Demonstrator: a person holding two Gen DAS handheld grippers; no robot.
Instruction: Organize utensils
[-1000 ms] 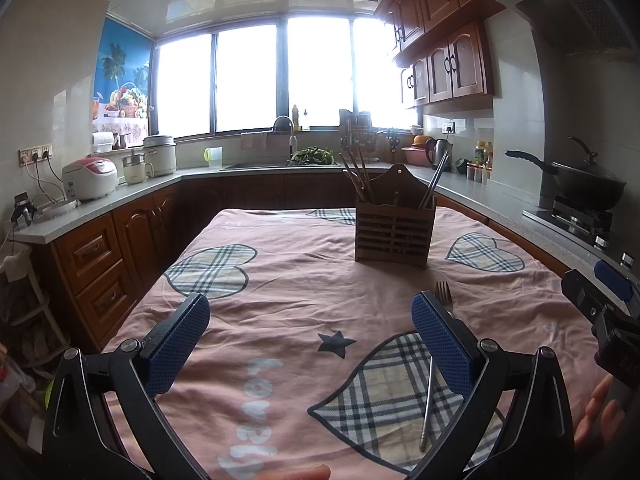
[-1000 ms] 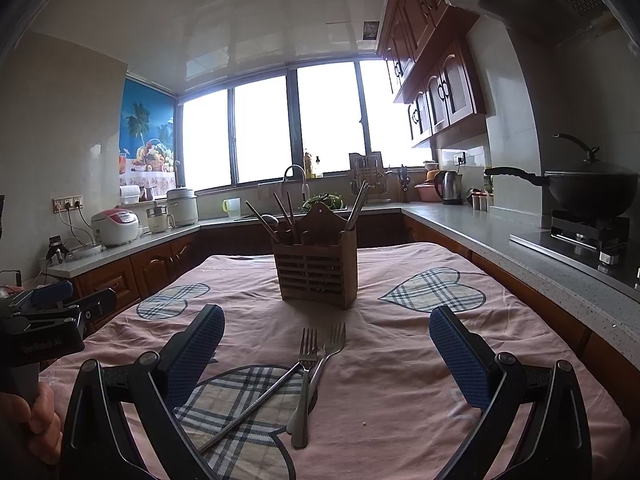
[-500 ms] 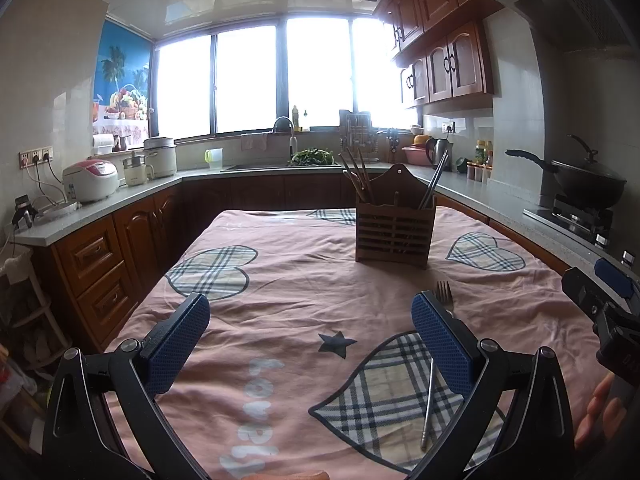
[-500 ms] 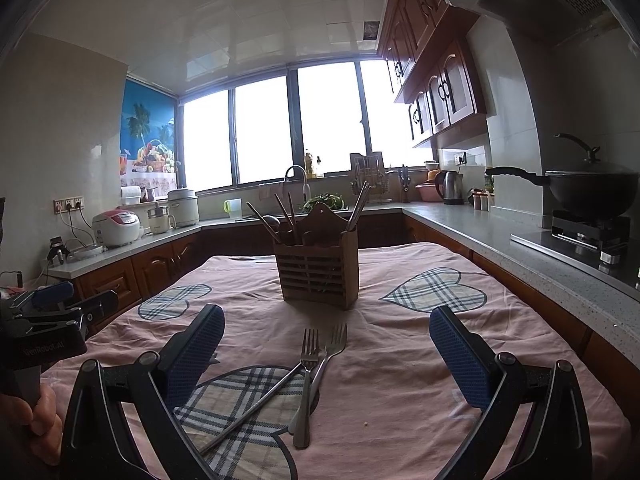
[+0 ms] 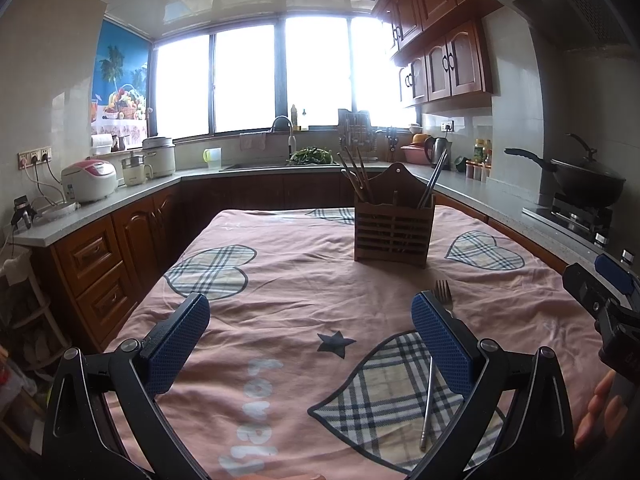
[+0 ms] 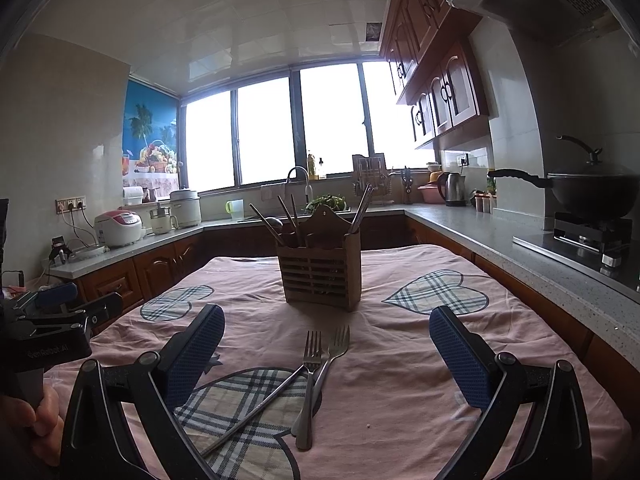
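A wooden utensil holder [image 6: 320,272] stands on the pink tablecloth [image 6: 400,360], with chopsticks and a spoon in it; it also shows in the left wrist view [image 5: 394,230]. Two metal forks [image 6: 316,372] and a metal chopstick [image 6: 260,412] lie on the cloth in front of it. My right gripper [image 6: 326,344] is open and empty, above and just short of the forks. My left gripper [image 5: 310,326] is open and empty over the cloth; a fork [image 5: 442,294] and a chopstick [image 5: 427,404] show behind its right finger.
Kitchen counters run along the left [image 5: 92,208], back and right. A rice cooker [image 5: 90,180] stands on the left, a wok [image 6: 592,194] on the stove on the right. The left gripper's body [image 6: 48,320] shows at the right wrist view's left edge.
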